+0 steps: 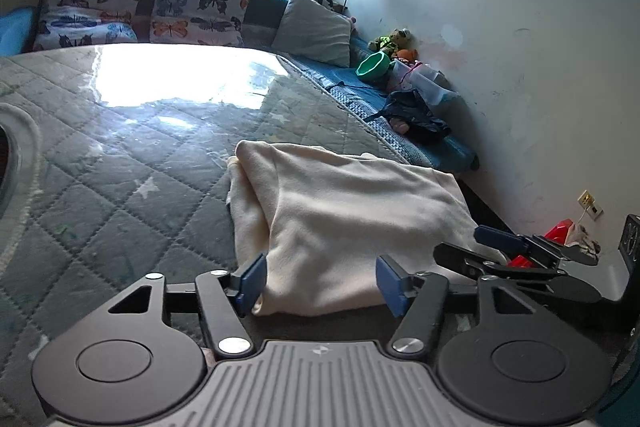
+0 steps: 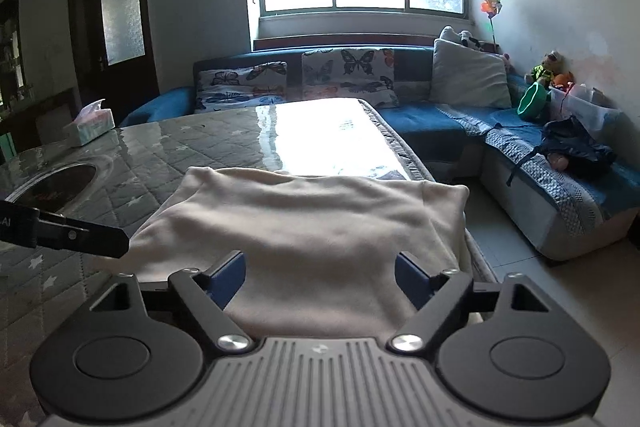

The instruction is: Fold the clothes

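Blue-padded fingers of the left gripper (image 1: 320, 285) fill the bottom of the left wrist view, spread apart with the near edge of the cream garment (image 1: 344, 223) lying between them, the pads not pressing on it; released. In the right wrist view the right gripper (image 2: 320, 285) stands just as wide over the same cloth, also released. That garment sits folded into a rough rectangle at the lower middle of both frames, on the near right corner of the quilted table (image 1: 120, 155); the sofa (image 2: 440, 123) runs across the upper right. I judge a fold has just been laid down. Next would be either another fold, pinching one edge with both claws, or smoothing the bundle.
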The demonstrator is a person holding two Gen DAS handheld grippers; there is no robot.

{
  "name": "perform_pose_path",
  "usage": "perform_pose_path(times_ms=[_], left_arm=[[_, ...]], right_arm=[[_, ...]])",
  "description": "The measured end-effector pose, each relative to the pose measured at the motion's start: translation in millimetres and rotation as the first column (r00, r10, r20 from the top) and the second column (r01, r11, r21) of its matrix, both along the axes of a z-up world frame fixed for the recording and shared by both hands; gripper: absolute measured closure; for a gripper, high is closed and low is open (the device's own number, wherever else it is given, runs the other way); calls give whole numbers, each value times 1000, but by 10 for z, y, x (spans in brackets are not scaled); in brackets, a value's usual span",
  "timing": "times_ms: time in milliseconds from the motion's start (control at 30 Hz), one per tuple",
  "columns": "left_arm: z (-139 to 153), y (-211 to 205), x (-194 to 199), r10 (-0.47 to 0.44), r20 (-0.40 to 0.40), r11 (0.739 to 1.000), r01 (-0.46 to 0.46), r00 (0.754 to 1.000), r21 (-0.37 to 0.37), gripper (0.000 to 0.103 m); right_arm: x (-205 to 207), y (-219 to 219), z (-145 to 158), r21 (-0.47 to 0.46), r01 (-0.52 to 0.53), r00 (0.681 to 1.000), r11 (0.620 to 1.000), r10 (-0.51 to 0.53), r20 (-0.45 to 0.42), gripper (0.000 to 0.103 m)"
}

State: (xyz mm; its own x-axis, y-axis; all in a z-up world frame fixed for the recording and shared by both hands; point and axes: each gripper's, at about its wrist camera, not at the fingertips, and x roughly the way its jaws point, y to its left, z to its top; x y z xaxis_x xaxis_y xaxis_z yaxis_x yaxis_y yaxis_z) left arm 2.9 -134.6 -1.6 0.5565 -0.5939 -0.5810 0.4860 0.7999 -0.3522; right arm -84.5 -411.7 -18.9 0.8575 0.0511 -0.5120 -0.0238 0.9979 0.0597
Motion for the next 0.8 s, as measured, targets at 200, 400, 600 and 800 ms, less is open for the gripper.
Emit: perform_pose_path(times_ms=[200, 400, 600, 800], left_arm=[[44, 105, -194, 4, 61, 1000, -5, 998, 19, 21], [82, 189, -381, 3, 116, 999, -7, 993, 33, 5], [102, 226, -558, -11, 152, 999, 4, 988, 43, 0], [82, 206, -728, -29, 187, 996, 14, 982, 85, 0]], right_arm=[[-219, 104, 38, -7, 35, 999, 999, -34, 37, 3], [-391, 196, 96, -14, 44, 997, 999, -43, 69, 0], [-552, 273, 138, 7, 62, 991, 998, -63, 114, 0], [-660, 359, 130, 11, 51, 993, 999, -52, 109, 0]])
